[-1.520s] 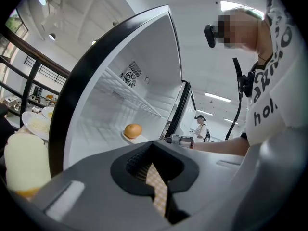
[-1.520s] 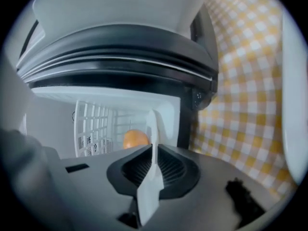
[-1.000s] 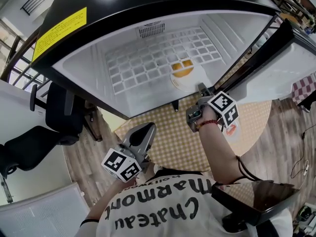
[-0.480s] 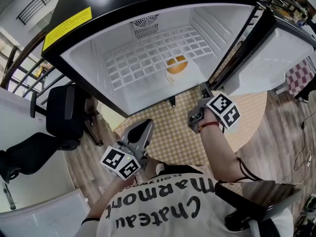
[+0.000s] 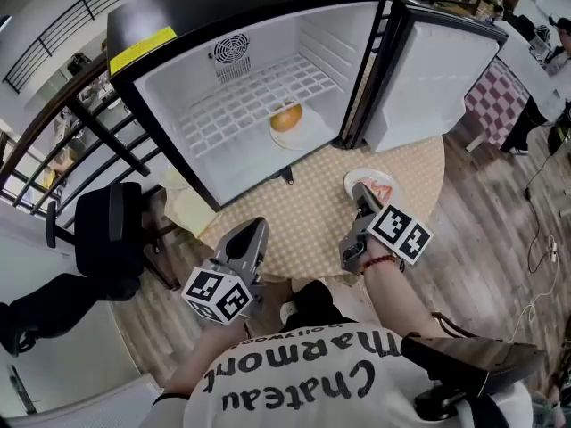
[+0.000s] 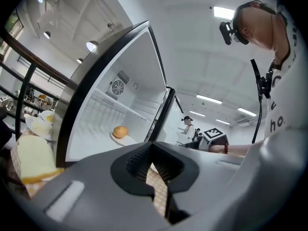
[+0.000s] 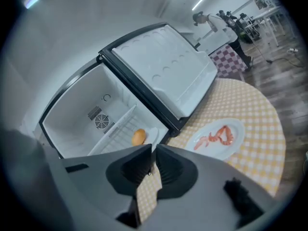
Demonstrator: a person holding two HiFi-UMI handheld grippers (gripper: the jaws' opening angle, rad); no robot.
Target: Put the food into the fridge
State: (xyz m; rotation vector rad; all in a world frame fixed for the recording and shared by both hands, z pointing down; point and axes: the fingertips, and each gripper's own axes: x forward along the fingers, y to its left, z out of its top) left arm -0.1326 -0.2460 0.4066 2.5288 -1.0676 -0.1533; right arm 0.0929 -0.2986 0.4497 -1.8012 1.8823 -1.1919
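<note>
1. Grey plastic makes up the left gripper point(image 6: 152, 150), held low at the near edge of the table. Its 2 jaws meet at the tips and grip nothing; only checked cloth shows behind them.
2. The right gripper point(image 7: 154, 150) sits further forward over the table. Its 2 jaws are drawn in to a thin slit, with nothing between them.
3. The round table point(image 5: 303, 226) is covered with a yellow checked cloth.
4. Just past the right gripper's tips, a white plate point(image 7: 237, 129) lies on the cloth with pink shrimp point(image 7: 229, 134) on it. It is outside the fridge, near the foot of the open door.
5. The fridge point(image 5: 178, 92), black outside and white inside, stands at the far side of the table. Its door point(image 5: 433, 69) is swung open to the right.
6. On its wire shelf point(image 5: 241, 105), toward the right wall, 1 round orange-brown piece of food point(image 5: 285, 117) sits on a small white dish point(image 5: 302, 137).
7. A fan grille point(image 5: 230, 47) is set in the back wall, and a yellow label point(image 5: 143, 50) lies on top of the fridge.
8. A black chair point(image 5: 107, 230) stands on the wooden floor to the left.
</note>
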